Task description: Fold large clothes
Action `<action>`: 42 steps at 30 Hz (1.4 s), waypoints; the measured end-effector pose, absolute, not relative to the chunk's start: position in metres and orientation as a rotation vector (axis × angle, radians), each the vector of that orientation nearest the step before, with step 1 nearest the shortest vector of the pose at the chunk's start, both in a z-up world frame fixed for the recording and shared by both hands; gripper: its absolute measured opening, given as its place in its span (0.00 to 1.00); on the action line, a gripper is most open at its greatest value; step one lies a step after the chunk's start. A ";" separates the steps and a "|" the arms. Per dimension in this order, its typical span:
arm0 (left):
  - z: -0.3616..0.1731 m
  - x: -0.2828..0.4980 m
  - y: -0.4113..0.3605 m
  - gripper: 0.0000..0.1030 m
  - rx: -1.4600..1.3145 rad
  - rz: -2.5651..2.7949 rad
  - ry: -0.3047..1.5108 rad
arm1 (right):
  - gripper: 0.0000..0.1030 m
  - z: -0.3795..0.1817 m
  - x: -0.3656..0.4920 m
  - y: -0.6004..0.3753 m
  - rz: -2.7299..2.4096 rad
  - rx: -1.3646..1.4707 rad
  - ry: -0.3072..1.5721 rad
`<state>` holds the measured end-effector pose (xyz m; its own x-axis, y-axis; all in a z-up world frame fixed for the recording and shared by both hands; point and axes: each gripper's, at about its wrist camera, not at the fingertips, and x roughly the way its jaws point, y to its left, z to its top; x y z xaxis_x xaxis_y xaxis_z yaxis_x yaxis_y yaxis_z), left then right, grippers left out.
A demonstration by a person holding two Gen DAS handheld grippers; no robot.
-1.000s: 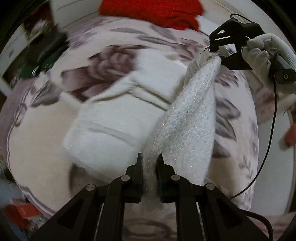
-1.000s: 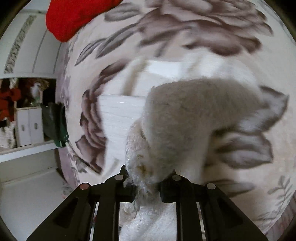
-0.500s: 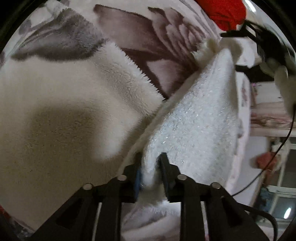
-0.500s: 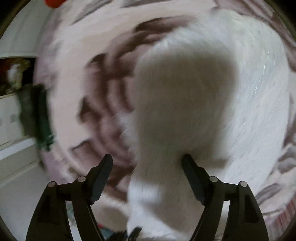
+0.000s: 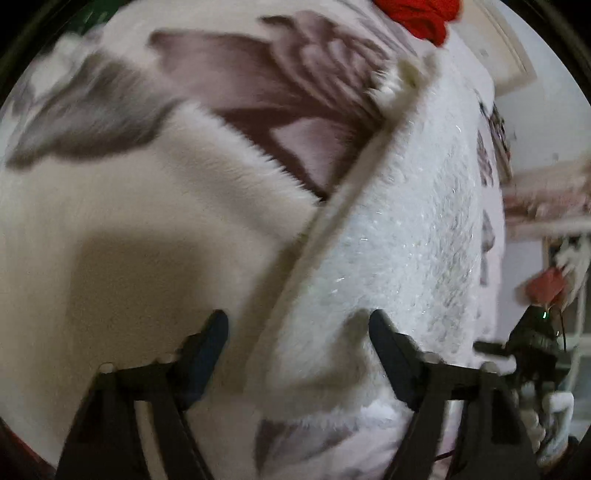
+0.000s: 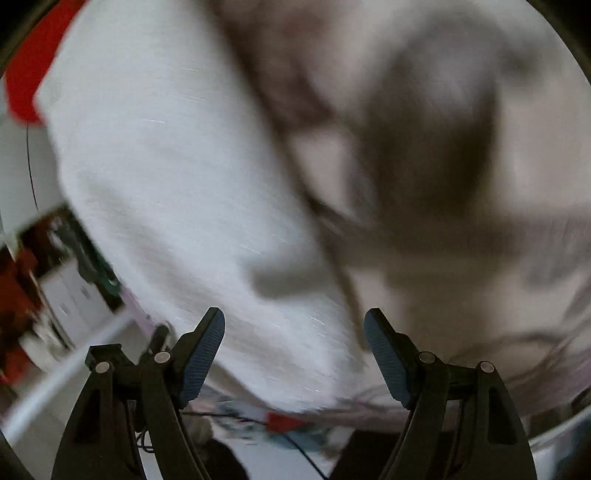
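The left tool (image 5: pixel 296 320) was seen with its jaws standing apart and closing. The seam edge of the white fluffy garment (image 5: pixel 406 240) lay between them, and no pad was pressed on the cloth. The right tool (image 6: pixel 293 315) was seen with its jaws spread wide and nothing clamped; only the near corner of the garment lay beyond the gap, much blurred.

The garment was spread on the bed (image 5: pixel 295 74), over a flowered cover. A sparkly flap was laid across the smoother lower layer (image 5: pixel 110 221), and the seam ran diagonally away from the left tool.

Several risks could be judged from this:

- **Snagged pile:** the pile under the closing left jaws could be caught by the pads. If the tool were then lifted away, the flap would be dragged off its line and the fold opened.
- **Flap lifting:** the cloth was thick and springy, so a flap left unpressed could rise or slide back by itself, above all along the far edge near the red cloth (image 5: pixel 424 14).
- **Misaligned edges:** the seam was not seen to lie square with the layer beneath. A further fold made over it could therefore be expected to come out skewed.
- **Hidden right side:** how the corner lay there could not be told through the blur, and a crease could be trapped there unnoticed
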<state>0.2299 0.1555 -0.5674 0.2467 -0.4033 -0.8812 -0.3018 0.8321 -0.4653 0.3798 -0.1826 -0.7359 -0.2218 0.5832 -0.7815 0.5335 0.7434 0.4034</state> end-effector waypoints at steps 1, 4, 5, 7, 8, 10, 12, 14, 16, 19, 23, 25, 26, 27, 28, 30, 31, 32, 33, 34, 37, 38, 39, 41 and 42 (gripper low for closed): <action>-0.564 0.230 0.150 0.17 -0.596 -0.071 1.342 | 0.78 -0.747 0.366 -0.187 0.061 0.920 1.871; -0.553 0.221 0.153 0.14 -0.572 -0.045 1.286 | 0.62 -0.771 0.342 -0.184 0.117 1.044 1.817; -0.552 0.215 0.158 0.13 -0.586 -0.035 1.277 | 0.38 -0.776 0.339 -0.177 0.153 1.056 1.803; -0.553 0.207 0.165 0.13 -0.625 -0.031 1.282 | 0.24 -0.772 0.336 -0.170 0.146 0.986 1.771; -0.554 0.205 0.168 0.13 -0.644 -0.032 1.289 | 0.16 -0.768 0.335 -0.168 0.134 0.948 1.760; -0.554 0.206 0.169 0.13 -0.668 -0.038 1.299 | 0.10 -0.755 0.332 -0.173 0.081 0.922 1.723; -0.551 0.200 0.167 0.13 -0.644 -0.049 1.311 | 0.09 -0.748 0.331 -0.176 0.056 0.888 1.703; -0.552 0.204 0.160 0.14 -0.615 -0.067 1.326 | 0.09 -0.754 0.331 -0.175 0.108 0.884 1.731; -0.550 0.210 0.165 0.17 -0.654 -0.084 1.321 | 0.10 -0.756 0.336 -0.180 0.165 0.894 1.751; -0.551 0.213 0.177 0.26 -0.778 -0.163 1.313 | 0.28 -0.760 0.339 -0.185 0.243 0.924 1.760; -0.574 0.227 0.179 0.57 -0.868 -0.239 1.297 | 0.68 -0.787 0.338 -0.177 0.365 1.021 1.749; -0.593 0.237 0.170 0.57 -0.871 -0.272 1.338 | 0.68 -0.812 0.337 -0.162 0.414 1.078 1.776; -0.601 0.243 0.164 0.57 -0.838 -0.267 1.356 | 0.68 -0.822 0.334 -0.154 0.424 1.102 1.786; -0.605 0.245 0.160 0.57 -0.821 -0.264 1.357 | 0.70 -0.828 0.333 -0.147 0.422 1.125 1.777; -0.608 0.247 0.156 0.56 -0.804 -0.251 1.334 | 0.71 -0.830 0.333 -0.142 0.418 1.126 1.766; -0.601 0.246 0.149 0.31 -0.754 -0.226 1.281 | 0.60 -0.828 0.333 -0.137 0.425 1.126 1.741; -0.595 0.243 0.145 0.20 -0.729 -0.232 1.261 | 0.47 -0.824 0.331 -0.135 0.420 1.105 1.728; -0.586 0.239 0.140 0.16 -0.698 -0.237 1.239 | 0.24 -0.821 0.328 -0.134 0.423 1.101 1.716; -0.576 0.234 0.136 0.14 -0.677 -0.247 1.211 | 0.19 -0.816 0.323 -0.134 0.417 1.116 1.702; -0.567 0.227 0.134 0.13 -0.677 -0.251 1.195 | 0.18 -0.809 0.323 -0.137 0.400 1.114 1.692; -0.546 0.209 0.134 0.12 -0.714 -0.235 1.171 | 0.15 -0.773 0.317 -0.146 0.410 1.057 1.685; -0.537 0.200 0.133 0.12 -0.720 -0.226 1.166 | 0.15 -0.760 0.309 -0.148 0.423 1.052 1.685; -0.529 0.189 0.132 0.12 -0.744 -0.217 1.166 | 0.15 -0.747 0.308 -0.158 0.432 1.043 1.689; -0.520 0.167 0.125 0.12 -0.762 -0.208 1.186 | 0.15 -0.726 0.293 -0.166 0.440 1.015 1.716; -0.517 0.154 0.119 0.12 -0.769 -0.204 1.205 | 0.15 -0.716 0.276 -0.171 0.435 0.998 1.746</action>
